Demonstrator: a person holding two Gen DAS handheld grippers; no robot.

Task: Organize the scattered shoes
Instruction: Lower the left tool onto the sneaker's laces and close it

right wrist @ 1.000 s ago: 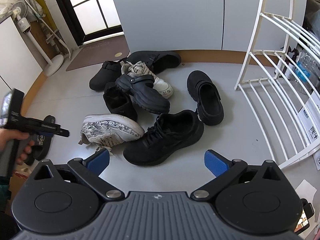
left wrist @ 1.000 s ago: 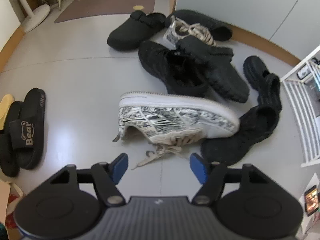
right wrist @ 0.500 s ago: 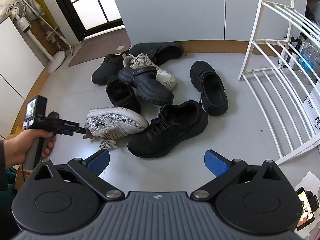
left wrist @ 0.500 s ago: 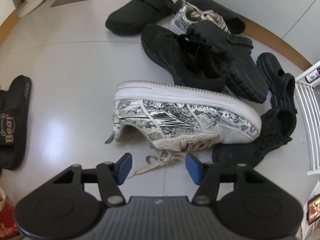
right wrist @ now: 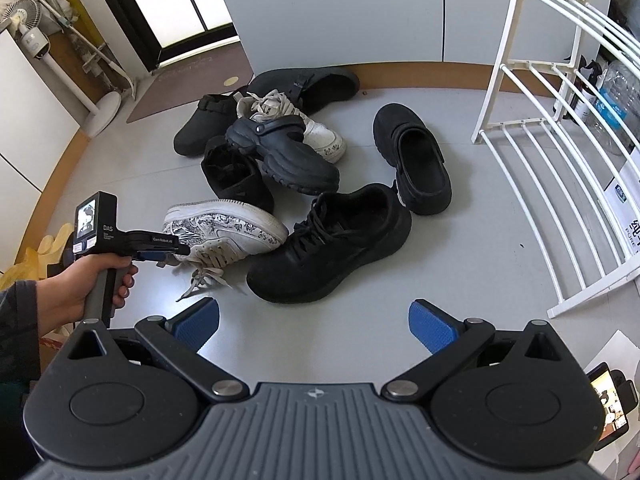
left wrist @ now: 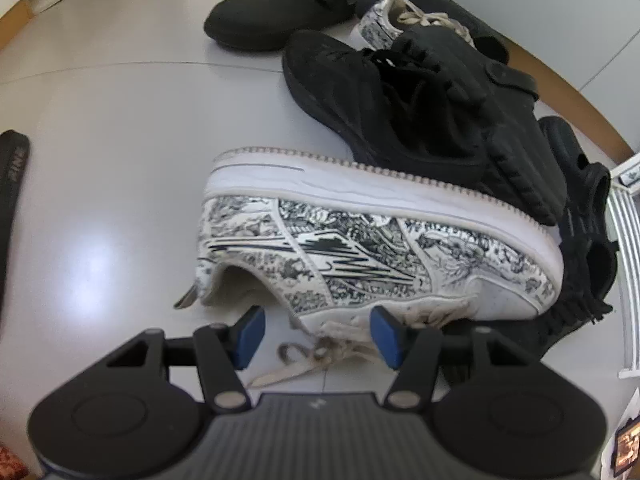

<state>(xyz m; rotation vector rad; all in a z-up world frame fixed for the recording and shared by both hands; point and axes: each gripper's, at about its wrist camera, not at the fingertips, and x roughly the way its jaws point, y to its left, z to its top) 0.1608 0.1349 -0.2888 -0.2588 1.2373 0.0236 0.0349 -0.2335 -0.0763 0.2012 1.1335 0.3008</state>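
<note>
Right now the patterned white sneaker (left wrist: 360,240) lies on its side on the grey floor (left wrist: 120,160), sole toward the black shoes behind it, laces (left wrist: 304,356) trailing loose toward me. My left hand-held gripper (left wrist: 318,332) sits just short of its collar and tongue, blue pads (left wrist: 248,334) about half open with nothing pressed between them; only the laces and the edge of the upper lie in the gap. From the right wrist view I see that gripper (right wrist: 170,254) at the heel end of the same sneaker (right wrist: 224,226), with the hand (right wrist: 80,292) on the handle.

By my reckoning the sorting is barely begun. Its mate (right wrist: 292,128) is buried in the heap under a black clog (right wrist: 280,152), a black lace-up trainer (right wrist: 332,240) lies beside the sneaker, another black clog (right wrist: 416,160) lies apart, and the white rack (right wrist: 560,160) shows no shoes on the rungs I can see. A pair of black slides appears only as an edge (left wrist: 12,184) at the left.

Compared with a second ago, the left gripper has dropped much closer: the sneaker now fills the left view, the slides have nearly left it, and the pads have narrowed slightly. My right hand-held gripper (right wrist: 314,322) has hardly shifted and hangs wide and empty above the floor.
</note>
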